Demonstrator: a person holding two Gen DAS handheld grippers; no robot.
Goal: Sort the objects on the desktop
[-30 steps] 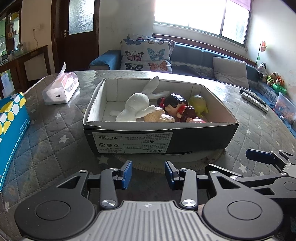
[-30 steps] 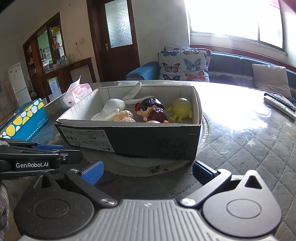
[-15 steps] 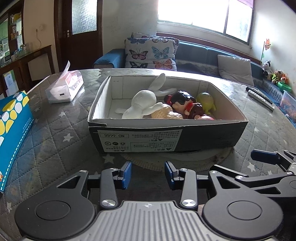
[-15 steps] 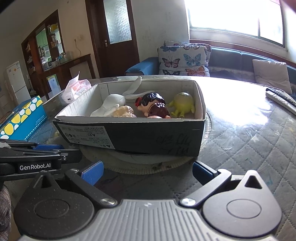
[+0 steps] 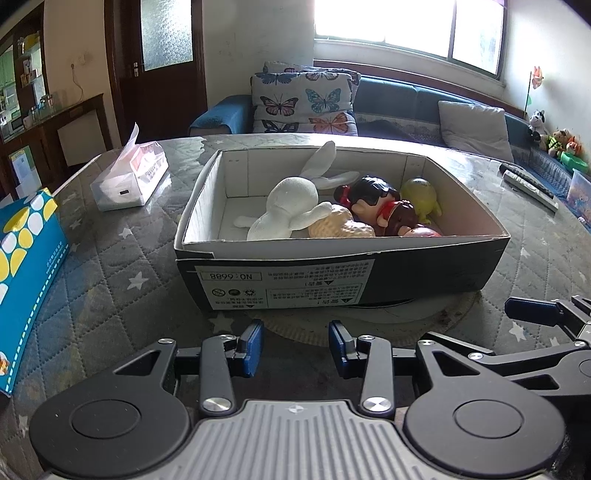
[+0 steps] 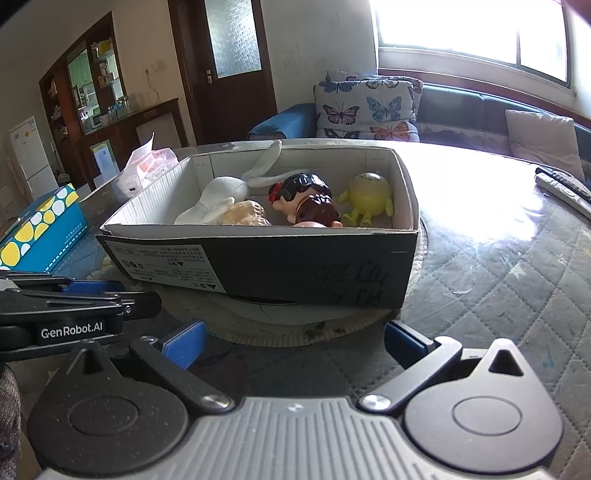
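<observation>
Left wrist view first: we hold the left gripper [image 5: 295,341] empty with its jaws partly apart, low over the table and just short of the black cardboard box [image 5: 343,275]. Going left to right inside the box, we see a white plush rabbit [image 5: 291,210], a cream knitted toy [image 5: 338,227], a dark-haired doll [image 5: 376,201] and a yellow-green figure [image 5: 419,195], all lying together. We judge the sorting nearly done, since no loose toy shows on the table. Left of the box sit a blue spotted carton [image 5: 26,258] and a tissue pack [image 5: 129,181]; far right lies a remote control [image 5: 528,184]. In the right wrist view, our right gripper [image 6: 293,341] is spread wide and holds nothing. A quilted star-patterned cloth [image 5: 110,258] under a glossy cover dresses the table. Behind stand a dark door [image 5: 166,62], a sofa with butterfly cushions [image 5: 306,99] and a bright window [image 5: 406,26].
</observation>
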